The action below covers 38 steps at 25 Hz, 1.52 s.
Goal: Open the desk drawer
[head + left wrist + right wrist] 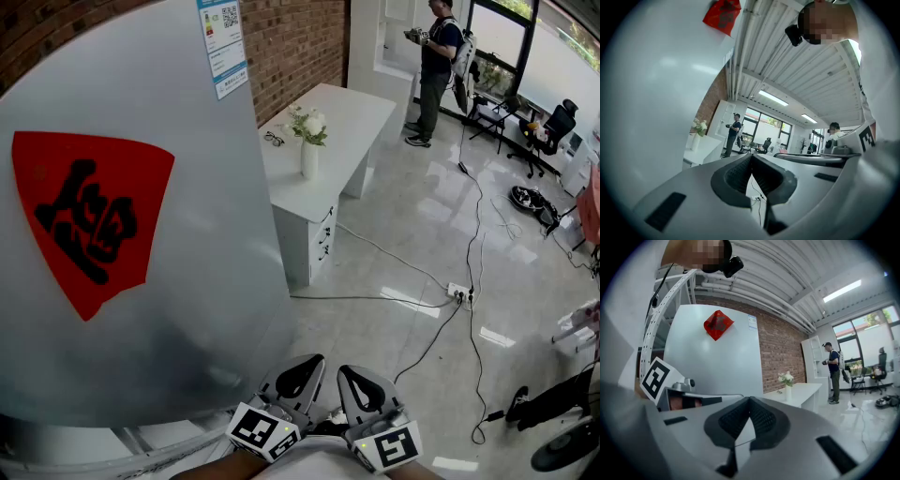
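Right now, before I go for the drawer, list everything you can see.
desk: one, white, along the brick wall; drawers at its near end
vase: one, white, with white flowers, on the desk
glasses: one pair, dark, on the desk
panel: one, grey, near left; carries a red sticker
person: one, dark clothes, beyond the desk
cables: several, black and white, on the floor
office chair: one, black, far right
left gripper, right gripper: grey, both shut, empty

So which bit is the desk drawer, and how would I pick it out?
Find the red brick wall; a long white desk stands along it. The drawers are stacked in its near end, below the white vase of flowers, the only part with small dark handles.
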{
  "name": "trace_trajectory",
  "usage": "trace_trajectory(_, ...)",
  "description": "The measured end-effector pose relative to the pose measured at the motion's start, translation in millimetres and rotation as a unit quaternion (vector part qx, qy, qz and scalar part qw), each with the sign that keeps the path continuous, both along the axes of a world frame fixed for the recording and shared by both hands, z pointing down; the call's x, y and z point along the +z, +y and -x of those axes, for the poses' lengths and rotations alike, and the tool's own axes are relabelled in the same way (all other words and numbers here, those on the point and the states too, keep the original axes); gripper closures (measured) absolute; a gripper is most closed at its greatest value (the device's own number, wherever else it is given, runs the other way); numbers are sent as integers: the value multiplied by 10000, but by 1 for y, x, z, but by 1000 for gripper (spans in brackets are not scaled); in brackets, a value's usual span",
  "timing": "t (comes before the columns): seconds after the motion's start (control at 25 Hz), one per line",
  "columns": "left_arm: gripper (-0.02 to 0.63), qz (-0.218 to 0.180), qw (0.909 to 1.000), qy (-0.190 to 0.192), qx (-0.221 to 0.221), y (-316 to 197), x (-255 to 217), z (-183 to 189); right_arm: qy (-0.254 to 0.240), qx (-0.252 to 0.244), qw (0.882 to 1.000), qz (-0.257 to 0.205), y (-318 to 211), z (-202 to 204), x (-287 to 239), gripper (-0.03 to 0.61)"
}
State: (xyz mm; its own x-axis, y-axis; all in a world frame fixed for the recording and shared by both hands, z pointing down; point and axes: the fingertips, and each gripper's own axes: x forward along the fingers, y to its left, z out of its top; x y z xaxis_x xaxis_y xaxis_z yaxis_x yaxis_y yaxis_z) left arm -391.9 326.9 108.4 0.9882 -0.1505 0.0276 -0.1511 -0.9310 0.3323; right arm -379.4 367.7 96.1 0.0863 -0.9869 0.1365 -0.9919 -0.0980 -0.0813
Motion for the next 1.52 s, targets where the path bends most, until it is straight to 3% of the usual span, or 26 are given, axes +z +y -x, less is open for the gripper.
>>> trace_trajectory(0.6, 607, 29, 9997, -123, 200, 21, 7, -32, -154, 208, 9996, -132, 22, -36, 3, 561)
trace_trajectory(0.96, 607, 15, 9993, -107, 348, 43, 6, -70, -185, 212, 9996, -92, 43, -68, 6, 561)
trace_trajectory(1.24, 607, 77, 9992, -190, -332, 24, 16, -77, -185, 214, 9996, 50, 61, -99, 18, 561)
trace_trajectory(1.52, 607, 92, 9989, -238, -386, 33, 17, -89, -270, 82, 9996, 57, 66, -110, 22, 561)
